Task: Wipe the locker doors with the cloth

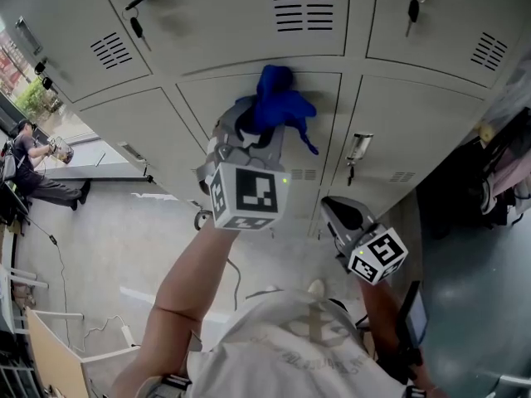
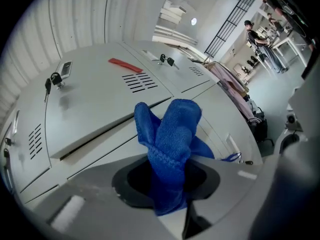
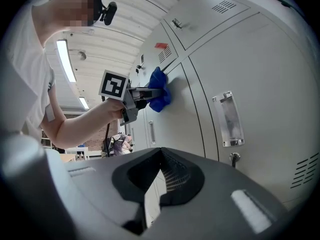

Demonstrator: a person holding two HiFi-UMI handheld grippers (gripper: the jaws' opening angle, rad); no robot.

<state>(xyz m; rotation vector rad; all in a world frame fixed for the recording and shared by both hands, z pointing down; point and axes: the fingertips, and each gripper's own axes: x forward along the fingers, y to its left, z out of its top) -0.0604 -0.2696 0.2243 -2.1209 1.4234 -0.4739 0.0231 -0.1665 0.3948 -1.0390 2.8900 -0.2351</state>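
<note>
Tall grey metal locker doors [image 1: 124, 114] fill the wall. All of them are shut, so what is inside cannot be seen. On the left, a small dark key [image 1: 137, 25] hangs from the lock of an upper door.

In the middle, the left gripper [image 1: 253, 131] has its fingers closed tight on a fuzzy blue cloth [image 1: 280, 98]. The cloth is bunched into soft lumps and sticks out past the fingers. A thin blue loop hangs at one side. The cloth's front end touches the middle locker door, below the upper door's air slots [image 1: 303, 9].

Further right, the right gripper [image 1: 336, 210] hangs lower, apart from the cloth. Its fingers are closed together with nothing in them. A shiny metal handle [image 1: 358, 148] sits on the door beside it. Two more keys [image 1: 412, 7] hang on the upper right door.
</note>
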